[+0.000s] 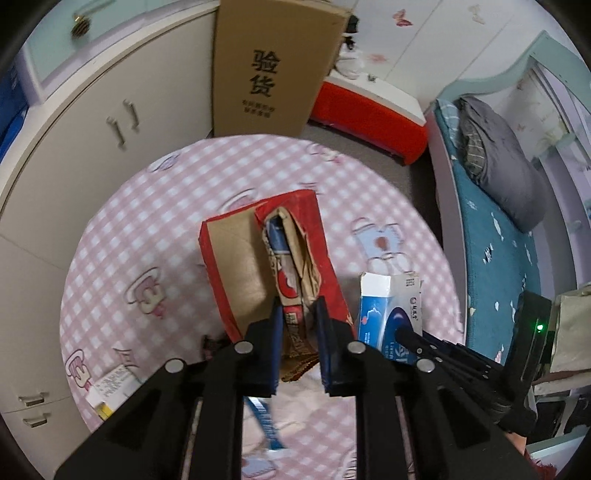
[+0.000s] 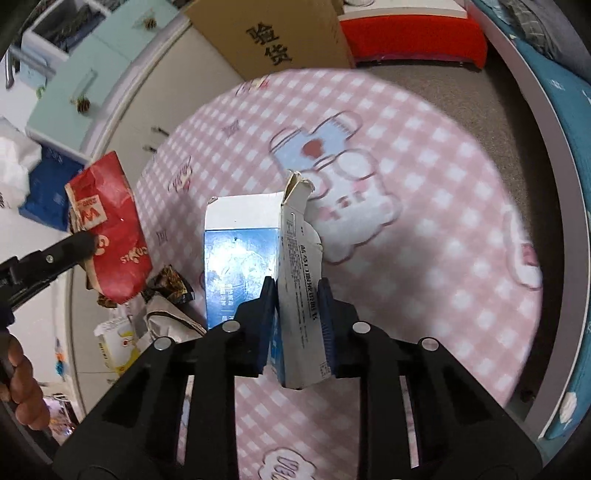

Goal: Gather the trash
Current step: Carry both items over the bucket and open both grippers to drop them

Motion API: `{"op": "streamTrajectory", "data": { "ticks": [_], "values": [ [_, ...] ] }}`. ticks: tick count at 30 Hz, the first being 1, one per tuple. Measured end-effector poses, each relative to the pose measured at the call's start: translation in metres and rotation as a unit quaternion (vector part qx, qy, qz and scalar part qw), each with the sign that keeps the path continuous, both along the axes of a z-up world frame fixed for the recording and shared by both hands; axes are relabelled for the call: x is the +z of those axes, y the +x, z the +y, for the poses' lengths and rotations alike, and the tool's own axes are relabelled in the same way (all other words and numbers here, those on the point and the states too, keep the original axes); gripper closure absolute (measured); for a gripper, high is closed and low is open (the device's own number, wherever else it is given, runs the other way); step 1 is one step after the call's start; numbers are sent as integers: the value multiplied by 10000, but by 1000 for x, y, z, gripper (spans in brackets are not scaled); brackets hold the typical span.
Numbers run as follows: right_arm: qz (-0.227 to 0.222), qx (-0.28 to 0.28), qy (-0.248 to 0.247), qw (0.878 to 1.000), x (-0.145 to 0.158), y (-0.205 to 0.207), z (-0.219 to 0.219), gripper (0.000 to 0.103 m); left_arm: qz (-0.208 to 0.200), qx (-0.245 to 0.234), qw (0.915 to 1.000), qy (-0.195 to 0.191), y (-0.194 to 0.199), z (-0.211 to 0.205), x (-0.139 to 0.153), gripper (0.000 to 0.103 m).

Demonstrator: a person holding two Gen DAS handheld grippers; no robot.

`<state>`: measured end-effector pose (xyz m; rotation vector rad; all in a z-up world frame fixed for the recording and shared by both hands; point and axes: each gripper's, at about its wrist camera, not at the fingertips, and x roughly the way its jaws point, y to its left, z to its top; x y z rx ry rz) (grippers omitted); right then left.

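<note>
Gripping a crumpled red paper bag (image 1: pixel 295 266) by its edge, the left gripper (image 1: pixel 298 345) holds it above the pink checked table (image 1: pixel 155 229); the right gripper (image 2: pixel 297 325) is clamped on a blue-and-white carton (image 2: pixel 258 254), raised just beside the bag.

Both wrist cameras look steeply down, close over the round pink-checked tablecloth (image 1: pixel 155 229) (image 2: pixel 424 240). Each faces the tall brown cardboard carton (image 1: pixel 273 66) (image 2: pixel 273 33) at 12 o'clock; they share these, though distortion probably exaggerates the nearness.
</note>
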<state>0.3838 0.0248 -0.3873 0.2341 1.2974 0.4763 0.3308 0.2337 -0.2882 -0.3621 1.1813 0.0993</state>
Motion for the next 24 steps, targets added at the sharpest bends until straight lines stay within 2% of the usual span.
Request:
{"op": "streamTrajectory", "data": {
  "ticks": [7, 13, 17, 22, 24],
  "values": [
    [-307, -295, 109, 9990, 40, 10, -79, 80, -157, -373, 9992, -72, 29, -85, 25, 87],
    [-560, -762, 11, 9955, 68, 27, -174, 80, -271, -900, 9955, -113, 59, -180, 37, 87],
    [-644, -1030, -121, 9925, 75, 37, -231, 80, -311, -1201, 9922, -97, 76, -239, 39, 87],
    [-635, -1184, -142, 9908, 76, 46, -271, 80, -240, -1425, 9895, -73, 91, -288, 34, 87],
    [-594, -1168, -90, 9913, 75, 52, -281, 73, -211, -1457, 9891, -63, 97, -302, 33, 87]
  ]
}}
